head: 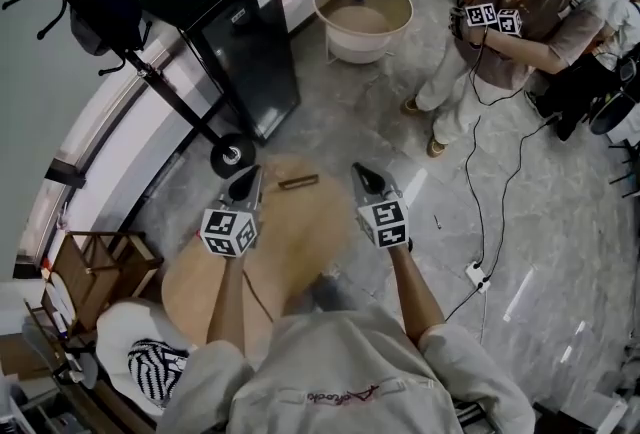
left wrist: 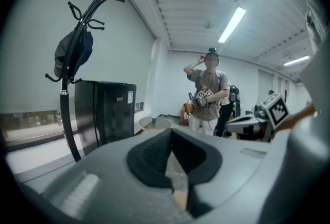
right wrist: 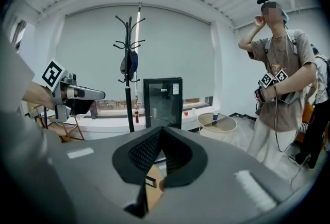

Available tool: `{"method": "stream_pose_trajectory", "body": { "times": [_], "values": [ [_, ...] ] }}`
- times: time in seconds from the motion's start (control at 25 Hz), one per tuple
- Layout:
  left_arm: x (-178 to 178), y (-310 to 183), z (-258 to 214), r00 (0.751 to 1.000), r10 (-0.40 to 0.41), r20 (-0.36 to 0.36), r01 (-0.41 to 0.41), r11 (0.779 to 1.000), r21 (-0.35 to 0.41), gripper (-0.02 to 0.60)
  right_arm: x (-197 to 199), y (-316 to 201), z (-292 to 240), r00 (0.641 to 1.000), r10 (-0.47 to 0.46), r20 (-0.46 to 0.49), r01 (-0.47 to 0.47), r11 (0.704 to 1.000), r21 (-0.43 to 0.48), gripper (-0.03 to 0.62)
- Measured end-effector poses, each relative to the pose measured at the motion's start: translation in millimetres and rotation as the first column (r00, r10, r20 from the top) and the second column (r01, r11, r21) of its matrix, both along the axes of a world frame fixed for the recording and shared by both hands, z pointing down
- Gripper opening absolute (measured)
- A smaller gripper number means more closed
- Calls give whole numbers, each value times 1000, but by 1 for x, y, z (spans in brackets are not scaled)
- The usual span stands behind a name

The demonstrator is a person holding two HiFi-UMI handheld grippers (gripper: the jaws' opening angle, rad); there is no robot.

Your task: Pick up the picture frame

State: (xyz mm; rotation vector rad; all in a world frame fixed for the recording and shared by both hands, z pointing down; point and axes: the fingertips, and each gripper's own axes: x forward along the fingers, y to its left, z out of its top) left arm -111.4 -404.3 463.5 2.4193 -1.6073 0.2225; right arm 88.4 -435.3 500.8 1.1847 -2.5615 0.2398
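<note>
A small dark-edged picture frame (head: 298, 182) lies flat near the far edge of the round wooden table (head: 300, 242). My left gripper (head: 245, 188) hovers over the table just left of the frame, jaws together and empty. My right gripper (head: 366, 176) hangs to the right of the frame, past the table's rim, also shut with nothing in it. In the left gripper view the black pads (left wrist: 154, 158) of the left gripper (left wrist: 171, 132) meet at the tip. The right gripper (right wrist: 162, 130) shows the same closed wedge in its own view, with the wooden table top (right wrist: 153, 194) below.
Behind the table stand a black mini fridge (head: 240, 32) and a coat rack (head: 150, 77). A round tub table (head: 362, 17) stands further back. Another person (head: 505, 17) stands at the right, with cables and a power strip (head: 476, 274) on the floor. A wooden chair (head: 100, 272) is at the left.
</note>
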Motion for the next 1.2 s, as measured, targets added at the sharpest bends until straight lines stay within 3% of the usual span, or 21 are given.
{"method": "stream_pose_trajectory", "body": {
  "times": [0.68, 1.2],
  "values": [
    [-66, -29, 62, 999, -7, -49, 3, 997, -71, 0, -75, -42, 42, 1000, 30, -4, -30, 999, -41, 3],
    [-86, -28, 139, 997, -18, -79, 6, 987, -160, 0, -104, -48, 113, 1000, 22, -20, -25, 991, -131, 3]
  ]
}}
